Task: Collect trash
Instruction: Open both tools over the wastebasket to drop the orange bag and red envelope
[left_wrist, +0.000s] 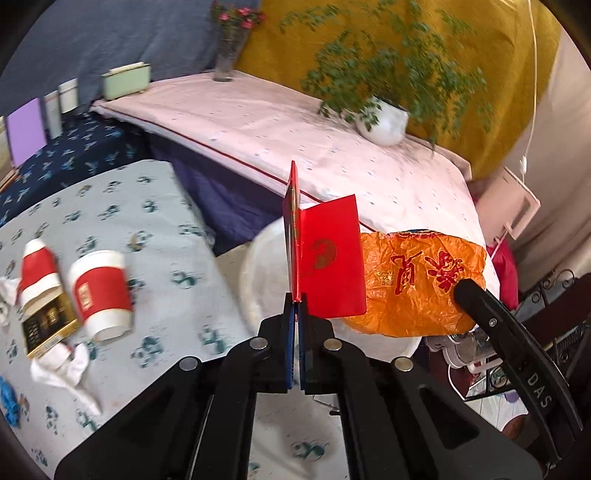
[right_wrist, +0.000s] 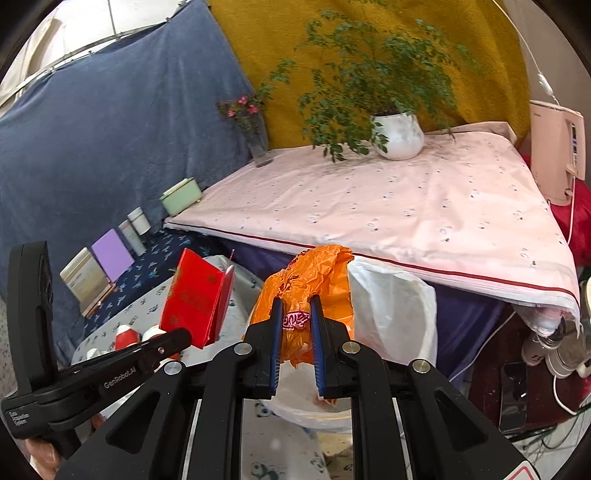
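My left gripper (left_wrist: 295, 301) is shut on a red paper envelope (left_wrist: 328, 258) and holds it upright above the white-lined bin (left_wrist: 258, 280). The envelope also shows in the right wrist view (right_wrist: 197, 299). My right gripper (right_wrist: 296, 308) is shut on a crumpled orange plastic bag (right_wrist: 308, 277), held over the same bin (right_wrist: 391, 310). The bag shows in the left wrist view (left_wrist: 417, 284), to the right of the envelope. On the panda-print table (left_wrist: 155, 258) lie a paper cup with a red sleeve (left_wrist: 99, 295), a red-and-white box (left_wrist: 40, 280) and white tissues (left_wrist: 62, 369).
A raised surface under a pink sheet (right_wrist: 388, 206) stands behind the bin, with a potted plant (right_wrist: 397, 134) and a flower vase (right_wrist: 256, 144). A mint box (right_wrist: 181, 195), jars and cards line the blue ledge at the left. Cables and a phone (right_wrist: 511, 398) lie at the right.
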